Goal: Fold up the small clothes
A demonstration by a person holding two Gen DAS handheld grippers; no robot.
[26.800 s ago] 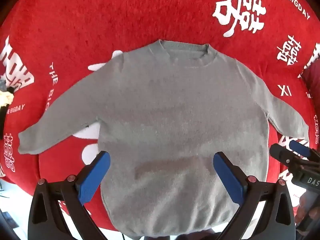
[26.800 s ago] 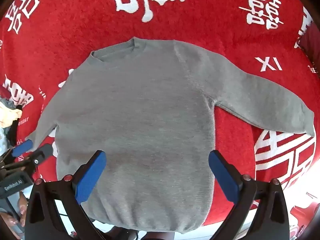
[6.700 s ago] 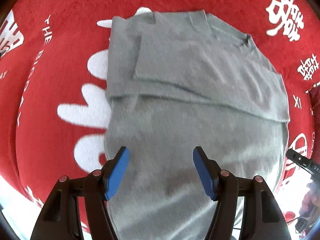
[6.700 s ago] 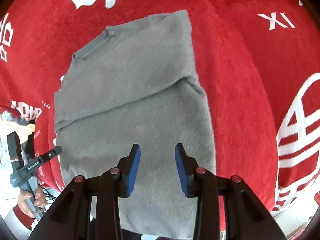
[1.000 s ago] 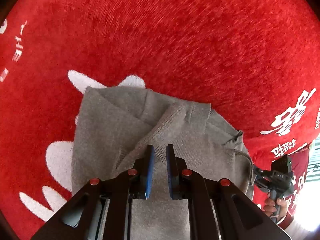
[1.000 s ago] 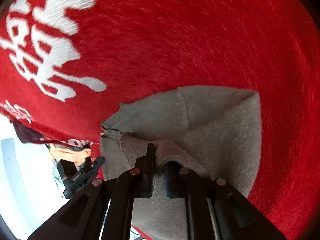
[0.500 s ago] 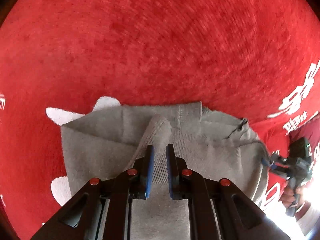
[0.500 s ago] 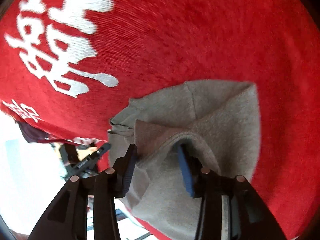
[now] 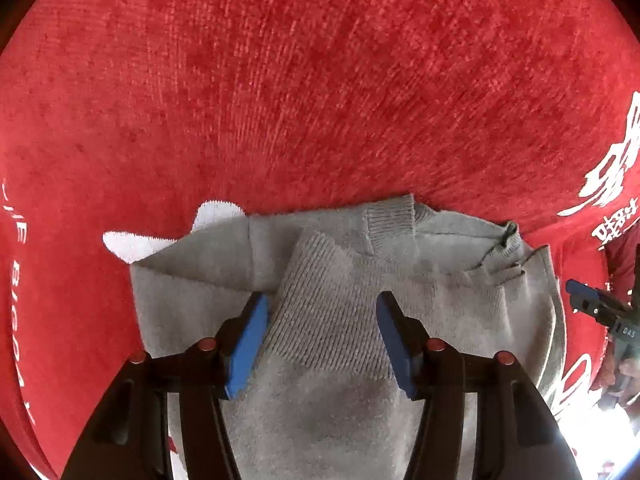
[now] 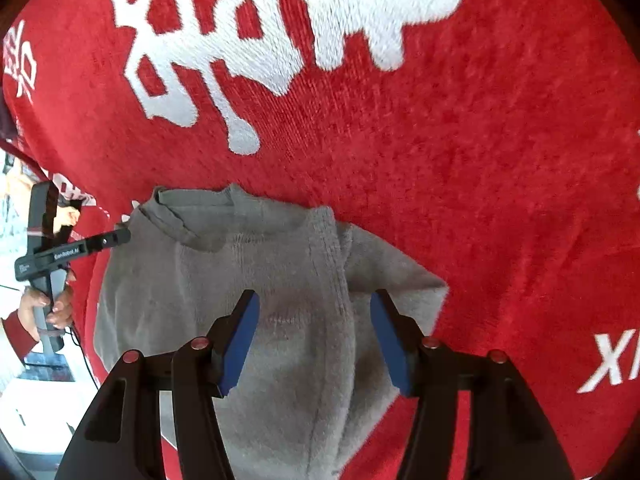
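A small grey knit sweater (image 9: pixel 332 312) lies folded on the red cloth, its ribbed hem laid up over the collar end. It also shows in the right wrist view (image 10: pixel 288 280), with the neck opening at its upper left. My left gripper (image 9: pixel 320 336) is open and empty, its blue pads either side of the ribbed hem, just above the fabric. My right gripper (image 10: pixel 314 332) is open and empty over the sweater's right half. Each gripper shows at the edge of the other's view: the right one (image 9: pixel 600 312), the left one (image 10: pixel 68 256).
The red cloth (image 9: pixel 320 80) with white printed characters (image 10: pixel 280 32) covers the whole surface around the sweater. The cloth's edge and a bright floor area lie at the left of the right wrist view (image 10: pixel 24 380).
Both grippers were shut on the sweater's hem, carrying it over the collar end; both have now opened and let it go. The hem lies flat on the fold.
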